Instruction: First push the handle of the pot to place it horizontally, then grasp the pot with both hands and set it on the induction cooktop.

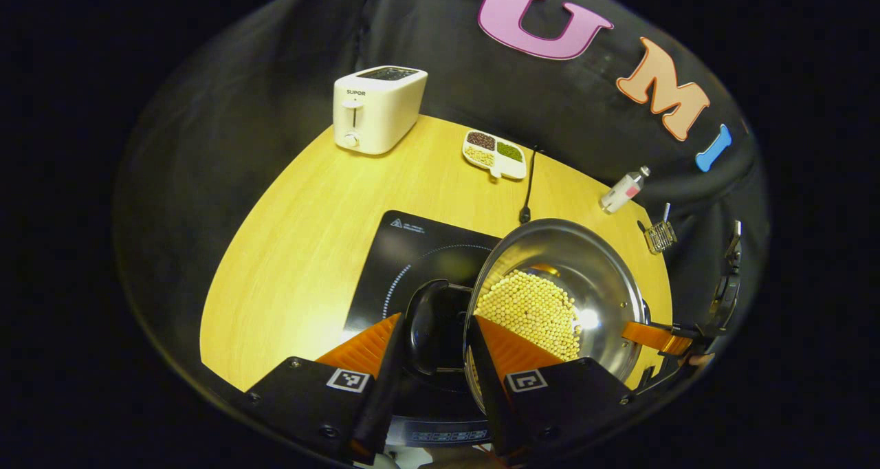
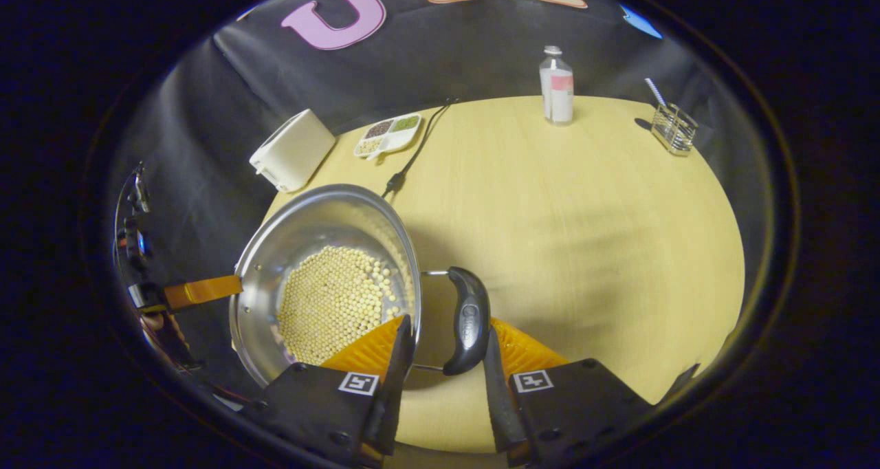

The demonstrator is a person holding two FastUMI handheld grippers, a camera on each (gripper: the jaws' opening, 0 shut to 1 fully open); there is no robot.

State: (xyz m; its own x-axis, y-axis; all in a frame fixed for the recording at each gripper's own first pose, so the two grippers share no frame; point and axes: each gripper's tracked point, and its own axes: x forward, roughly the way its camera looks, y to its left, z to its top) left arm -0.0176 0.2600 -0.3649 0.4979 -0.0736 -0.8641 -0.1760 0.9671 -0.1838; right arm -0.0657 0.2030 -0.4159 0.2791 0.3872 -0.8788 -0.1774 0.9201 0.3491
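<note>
You have the stainless pot (image 1: 557, 283) by both side handles, so the handle-levelling step looks finished and the two-handed carry is under way. In the left gripper view, your left gripper (image 1: 434, 348) has its orange fingers on either side of the black left handle (image 1: 433, 324), with the pot rim right against the inner finger; whether both pads truly press the handle is hard to tell. In the right gripper view, your right gripper (image 2: 445, 348) brackets the black right handle (image 2: 469, 321) the same way, the handle lying between the fingers and apparently touching them.

The pot, with a layer of pale beans (image 1: 529, 311) inside, sits tilted in both views and seems lifted. It hangs over the right part of the black induction cooktop (image 1: 405, 263), which lies toward the near edge of the tabletop (image 1: 302, 235), and it is not yet centred on the ring.

What is left, as I judge it: move the pot leftward over the ring, level it, lower it and release both handles.
</note>
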